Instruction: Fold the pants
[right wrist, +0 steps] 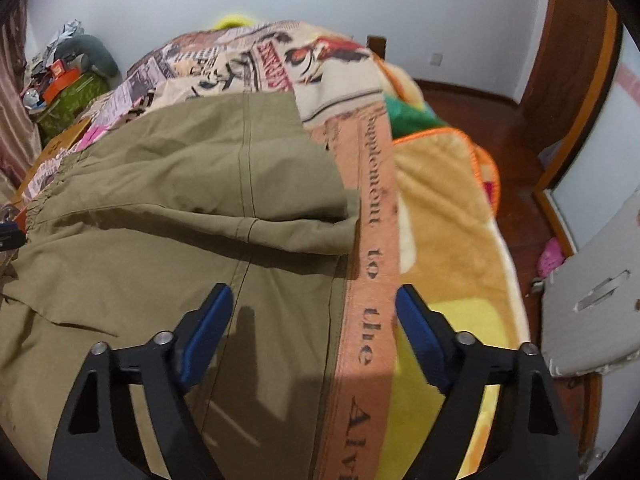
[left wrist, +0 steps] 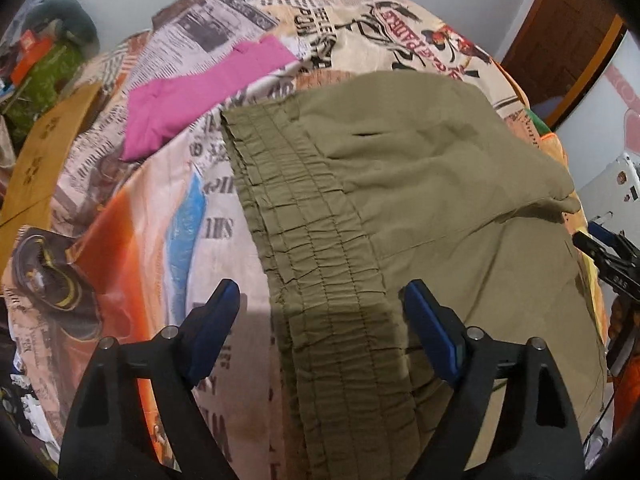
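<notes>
Olive-green pants (left wrist: 420,208) lie on a bed with a newspaper-print cover (left wrist: 168,216). Their gathered elastic waistband (left wrist: 312,264) runs toward me in the left wrist view. A layer is folded over across the far part (right wrist: 224,184). My left gripper (left wrist: 320,300) is open and empty, hovering over the waistband edge. My right gripper (right wrist: 312,304) is open and empty above the pants' right edge (right wrist: 336,320); it also shows at the right rim of the left wrist view (left wrist: 600,248).
A folded pink garment (left wrist: 200,92) lies on the far left of the bed. A yellow-orange blanket (right wrist: 448,240) hangs off the right side. A cardboard box (left wrist: 44,152) and clutter (right wrist: 64,80) stand left. A grey board (right wrist: 596,288) and wood floor (right wrist: 516,168) are at right.
</notes>
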Demonstrator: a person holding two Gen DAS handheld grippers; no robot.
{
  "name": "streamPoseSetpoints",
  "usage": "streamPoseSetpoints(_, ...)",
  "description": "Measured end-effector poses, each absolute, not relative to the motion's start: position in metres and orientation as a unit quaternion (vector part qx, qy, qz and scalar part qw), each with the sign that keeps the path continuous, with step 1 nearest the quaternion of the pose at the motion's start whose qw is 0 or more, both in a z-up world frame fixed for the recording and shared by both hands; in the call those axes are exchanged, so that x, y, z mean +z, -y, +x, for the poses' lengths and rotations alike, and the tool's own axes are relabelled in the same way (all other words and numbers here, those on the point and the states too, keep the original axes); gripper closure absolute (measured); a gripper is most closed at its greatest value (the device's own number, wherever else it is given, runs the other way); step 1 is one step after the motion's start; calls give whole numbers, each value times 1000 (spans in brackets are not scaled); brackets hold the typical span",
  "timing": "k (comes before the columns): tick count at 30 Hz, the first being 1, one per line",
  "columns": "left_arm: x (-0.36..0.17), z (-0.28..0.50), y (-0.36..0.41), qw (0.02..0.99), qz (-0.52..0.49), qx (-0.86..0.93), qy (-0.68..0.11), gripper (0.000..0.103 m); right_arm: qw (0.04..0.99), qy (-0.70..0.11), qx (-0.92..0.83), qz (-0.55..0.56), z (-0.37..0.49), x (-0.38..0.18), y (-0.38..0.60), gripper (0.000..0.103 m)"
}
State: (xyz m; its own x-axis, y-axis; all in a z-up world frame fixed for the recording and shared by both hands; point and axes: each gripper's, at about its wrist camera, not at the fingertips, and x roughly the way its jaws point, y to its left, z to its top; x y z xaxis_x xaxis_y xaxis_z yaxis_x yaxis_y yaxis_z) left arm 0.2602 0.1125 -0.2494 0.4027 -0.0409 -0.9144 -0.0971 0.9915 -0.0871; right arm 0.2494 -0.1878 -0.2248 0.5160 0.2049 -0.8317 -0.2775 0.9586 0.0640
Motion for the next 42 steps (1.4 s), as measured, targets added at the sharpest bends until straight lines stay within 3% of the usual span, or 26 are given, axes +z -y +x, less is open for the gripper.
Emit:
streamPoseSetpoints(10, -265, 275, -114, 827, -59, -18, -559, 26, 845, -505, 171, 31, 272, -252, 196, 63)
streamPoseSetpoints(15, -264, 272, -115, 834, -46, -17, -550, 31, 842, -508, 177, 35, 271, -256, 199, 84)
streamPoseSetpoints(28, -264, 268, -113, 844, 4, -6, -537, 29, 839, -517, 167, -39, 266, -254, 195, 92)
streamPoseSetpoints(32, -270, 269, -119, 845, 2, 1, -534, 15, 835, -525, 161, -36, 268, -258, 193, 92)
streamPoseSetpoints(36, -271, 271, -133, 834, -58, -7, -548, 15, 837, -523, 155, -39, 268, -252, 194, 89)
streamPoseSetpoints(40, -257, 270, -129, 835, -52, -6, -548, 17, 835, -528, 149, -34, 264, -239, 198, 86)
streamPoseSetpoints(42, -244, 270, -127, 843, -39, -8, -537, 17, 845, -513, 152, -30, 262, -225, 201, 76)
